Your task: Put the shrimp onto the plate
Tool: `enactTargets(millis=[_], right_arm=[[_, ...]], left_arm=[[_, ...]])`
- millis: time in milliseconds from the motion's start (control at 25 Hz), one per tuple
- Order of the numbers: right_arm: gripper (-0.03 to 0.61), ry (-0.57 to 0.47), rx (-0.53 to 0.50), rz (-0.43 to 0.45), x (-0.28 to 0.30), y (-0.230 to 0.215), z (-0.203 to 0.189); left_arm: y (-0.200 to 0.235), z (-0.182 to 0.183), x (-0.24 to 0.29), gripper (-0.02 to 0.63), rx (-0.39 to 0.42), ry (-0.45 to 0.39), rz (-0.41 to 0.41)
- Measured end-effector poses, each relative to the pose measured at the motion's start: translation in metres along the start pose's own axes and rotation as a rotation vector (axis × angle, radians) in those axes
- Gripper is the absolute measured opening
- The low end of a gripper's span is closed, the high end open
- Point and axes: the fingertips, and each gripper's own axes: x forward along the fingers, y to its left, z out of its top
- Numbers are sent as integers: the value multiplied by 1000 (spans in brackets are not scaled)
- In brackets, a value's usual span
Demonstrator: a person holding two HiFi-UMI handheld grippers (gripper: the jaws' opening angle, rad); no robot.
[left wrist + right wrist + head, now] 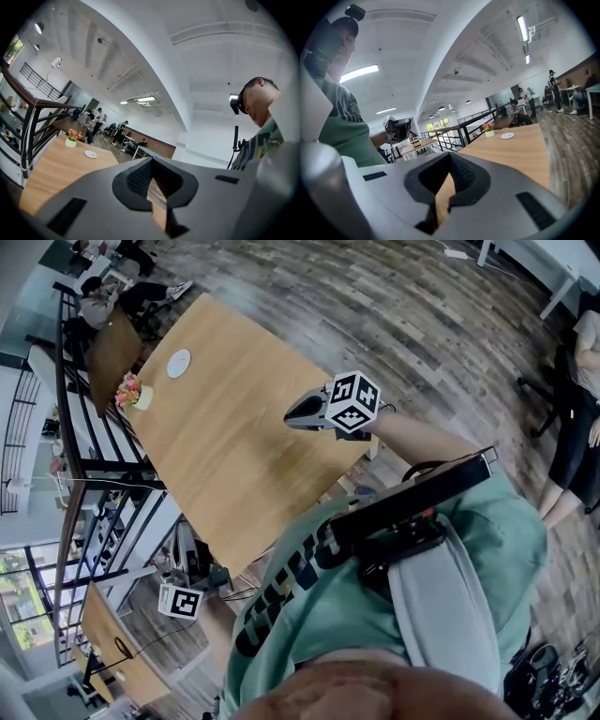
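- Currently the right tool is closed, pad against pad, and it has nothing between its jaws; it is above the near edge of the wooden tabletop.
- The left tool looks closed in the same way and is also empty. It is held low, beside the tabletop and not over it.
- The shrimp is not visible in any of the 3 views, so I cannot tell where it lies. The first risk is a reach to the wrong place before it is found.
- The plate is white and lies at the far end of the tabletop, well apart from both tools. It appears to have nothing on it.
- A flower pot stands near the plate. I think a tool that arrives too wide or too fast could knock the pot over.
- Both tools must open before any grasp. If 1 comes down closed, it would probably only push the shrimp away.
- A shrimp is likely small and slippery, so it may slip from the pads during the long carry, or be crushed by too much force.
- The plate looks light, and a hard touch on its rim could make it slide.
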Motion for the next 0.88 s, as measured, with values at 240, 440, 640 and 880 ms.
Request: enactTargets(millis=[240,440,640,880], right_arm=[[9,-35,5,-89,27,50,13],[9,-63,8,-100,97,122,19],[9,-32,-5,-113,155,180,19],[9,-38,-49,-130,160,209,32]], left_arm=[[17,25,-45,-8,47,-12,-73],[54,39,-119,-8,81,15,-110],[89,33,-186,-8,104,52,-127],[85,29,-190,-8,73,29,-191]])
